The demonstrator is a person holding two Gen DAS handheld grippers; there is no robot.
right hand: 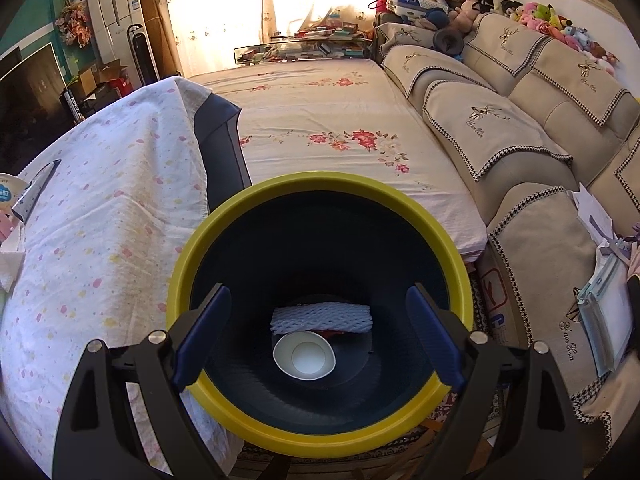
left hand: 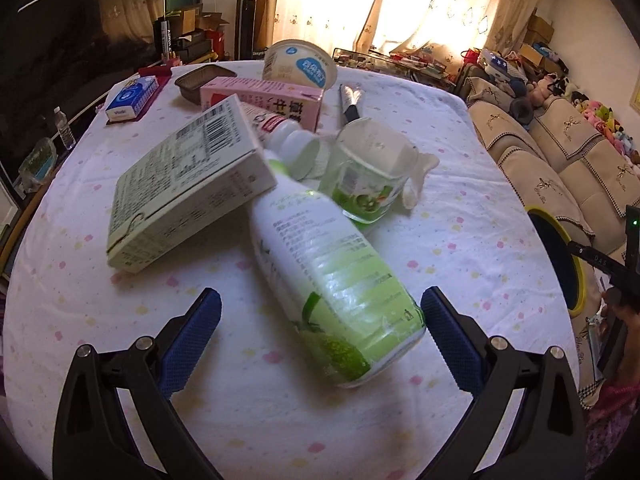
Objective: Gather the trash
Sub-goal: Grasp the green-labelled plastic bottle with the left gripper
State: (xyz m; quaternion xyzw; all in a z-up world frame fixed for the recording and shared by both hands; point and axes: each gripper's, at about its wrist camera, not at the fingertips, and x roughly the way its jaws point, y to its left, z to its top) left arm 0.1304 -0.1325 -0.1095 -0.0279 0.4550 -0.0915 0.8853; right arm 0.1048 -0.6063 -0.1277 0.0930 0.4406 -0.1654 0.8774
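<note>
Left gripper (left hand: 320, 320): wide open, empty, pads flanking base of green bottle (left hand: 324, 268) without touching.
Bottle: lying on worktop (left hand: 460, 208) among cartons and cups.
Right gripper (right hand: 318, 320): wide open, empty, above yellow-rimmed bin (right hand: 320, 440).
Bin contents: white cup (right hand: 304, 356), foam netting (right hand: 320, 318).

You have on view a beige sofa (right hand: 520, 136) with embroidered covers, plush toys (right hand: 552, 20) along its back, a floral bedsheet (right hand: 340, 120), sunlit curtains (left hand: 400, 8), and a tissue box (left hand: 132, 98) on the spotted surface (left hand: 460, 220).
</note>
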